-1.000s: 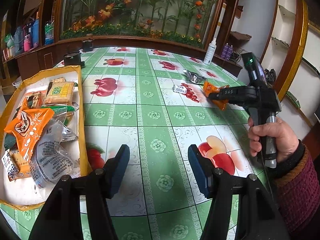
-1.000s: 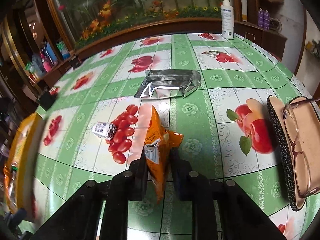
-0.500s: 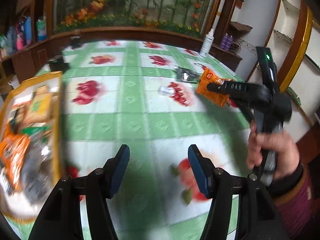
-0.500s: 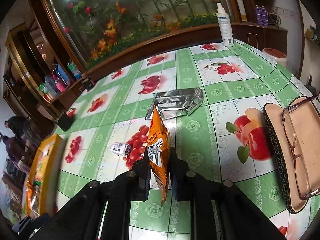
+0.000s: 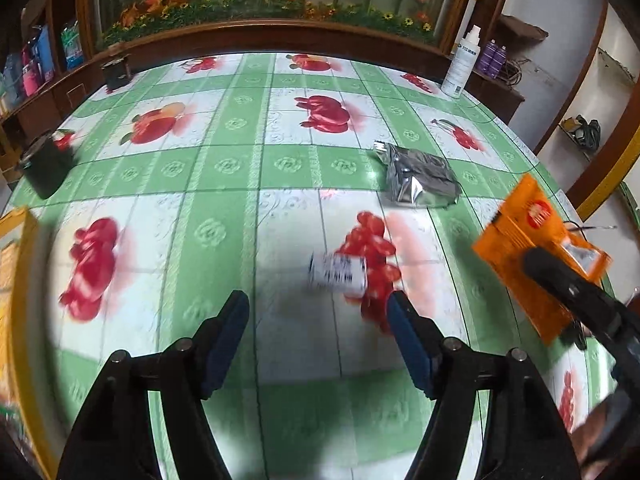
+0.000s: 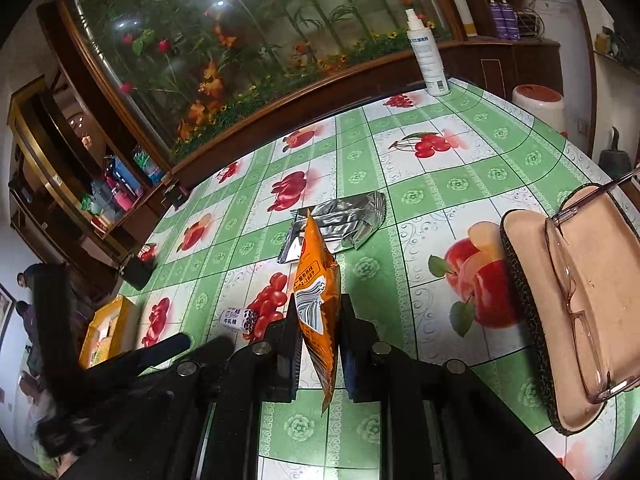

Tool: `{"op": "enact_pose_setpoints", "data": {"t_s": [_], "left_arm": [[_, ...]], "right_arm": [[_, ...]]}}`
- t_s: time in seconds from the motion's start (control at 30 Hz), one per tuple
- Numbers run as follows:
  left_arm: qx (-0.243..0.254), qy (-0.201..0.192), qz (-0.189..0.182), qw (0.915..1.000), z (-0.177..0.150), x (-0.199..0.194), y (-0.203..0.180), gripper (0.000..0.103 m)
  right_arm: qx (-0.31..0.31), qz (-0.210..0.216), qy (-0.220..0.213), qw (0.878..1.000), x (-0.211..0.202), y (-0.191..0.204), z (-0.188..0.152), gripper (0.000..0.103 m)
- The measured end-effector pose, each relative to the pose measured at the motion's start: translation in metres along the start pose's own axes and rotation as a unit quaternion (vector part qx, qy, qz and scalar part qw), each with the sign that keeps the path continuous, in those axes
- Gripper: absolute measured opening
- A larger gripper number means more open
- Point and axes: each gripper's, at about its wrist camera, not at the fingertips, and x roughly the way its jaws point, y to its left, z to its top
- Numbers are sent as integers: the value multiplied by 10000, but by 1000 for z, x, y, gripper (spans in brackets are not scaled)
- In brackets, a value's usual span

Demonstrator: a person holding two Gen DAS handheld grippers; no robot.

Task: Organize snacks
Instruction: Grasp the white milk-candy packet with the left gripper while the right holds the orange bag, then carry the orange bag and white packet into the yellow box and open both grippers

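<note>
The orange packet [image 6: 318, 300] is clamped upright between the pads of the right gripper [image 6: 319, 344], above the tablecloth [image 6: 472, 184]; a barcode is seen, its print too small to read. The left gripper [image 5: 318, 320] is opening, nothing between its jaws. Just beyond lies a small candy [image 5: 338, 274], its characters blurred. Farther off lies a silver pouch [image 5: 420, 178].

Bare tablecloth [image 5: 224, 184] left; silver pouch [image 5: 420, 178] blocks right.

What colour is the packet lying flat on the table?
Shiny silver foil packet, clearest in the left wrist view.
</note>
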Motion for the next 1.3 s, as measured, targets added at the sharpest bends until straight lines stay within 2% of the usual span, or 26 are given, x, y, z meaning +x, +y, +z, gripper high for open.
{"op": "enact_pose_setpoints", "data": {"t_s": [0.07,0.1,0.13,0.2,0.43,0.6,0.8,1.3], "left_arm": [[10,36,58,10000,5,10,-1,69],[7,67,37,10000,6,15,-1,55],[76,-27,117,9999,6,14,-2,45],[261,-88,210,9994,4,15,-7,32],[156,-286,125,9994,-32,-8,4,31],[14,-344,18,9994,-55,-26,19,31],[-97,-389,-74,9992,-55,-31,31,31],[-89,-593,-92,9982,-50,-43,34,31]], "right_arm": [[-2,10,-3,10000,0,0,1,18],[-19,11,7,10000,1,0,1,18],[-32,20,20,10000,1,1,1,18],[-66,24,38,10000,2,2,1,18],[-334,58,145,9993,8,16,-6,18],[-758,90,293,9967,17,40,-19,18],[-1094,91,437,9930,29,58,-34,18],[-1037,88,491,9934,31,55,-35,18]]}}
